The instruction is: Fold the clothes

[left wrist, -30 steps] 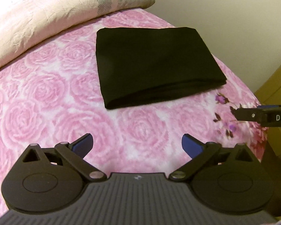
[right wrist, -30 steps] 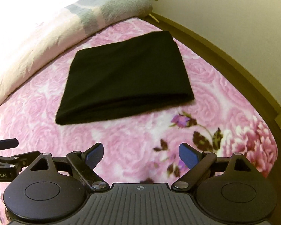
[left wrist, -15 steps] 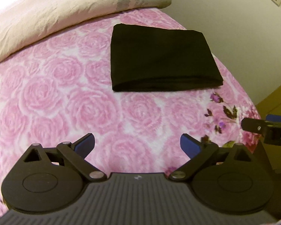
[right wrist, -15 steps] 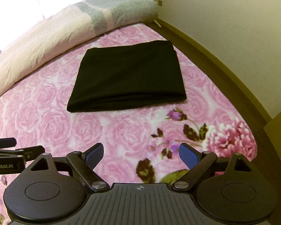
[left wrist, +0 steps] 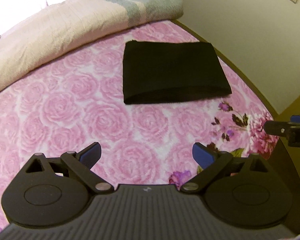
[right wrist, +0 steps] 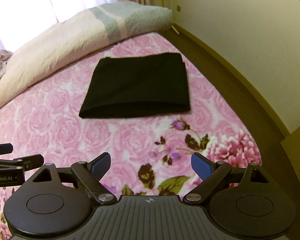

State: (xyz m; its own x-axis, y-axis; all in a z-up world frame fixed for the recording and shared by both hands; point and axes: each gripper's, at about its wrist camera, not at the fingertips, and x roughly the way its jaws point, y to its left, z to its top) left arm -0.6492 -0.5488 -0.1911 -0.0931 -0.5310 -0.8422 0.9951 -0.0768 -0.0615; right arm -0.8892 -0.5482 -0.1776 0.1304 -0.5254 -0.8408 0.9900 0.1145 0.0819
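Lying flat as a neat black folded garment (left wrist: 175, 72) on the pink rose blanket (left wrist: 70, 110), near the bed's wall-side edge and well apart from both tools. Hovering above the blanket with jaws spread wide and nothing between them: left gripper (left wrist: 146, 153), right gripper (right wrist: 151, 165). Judging the fold complete; keeping both tools lifted clear of the cloth, avoiding snagging its near edge.
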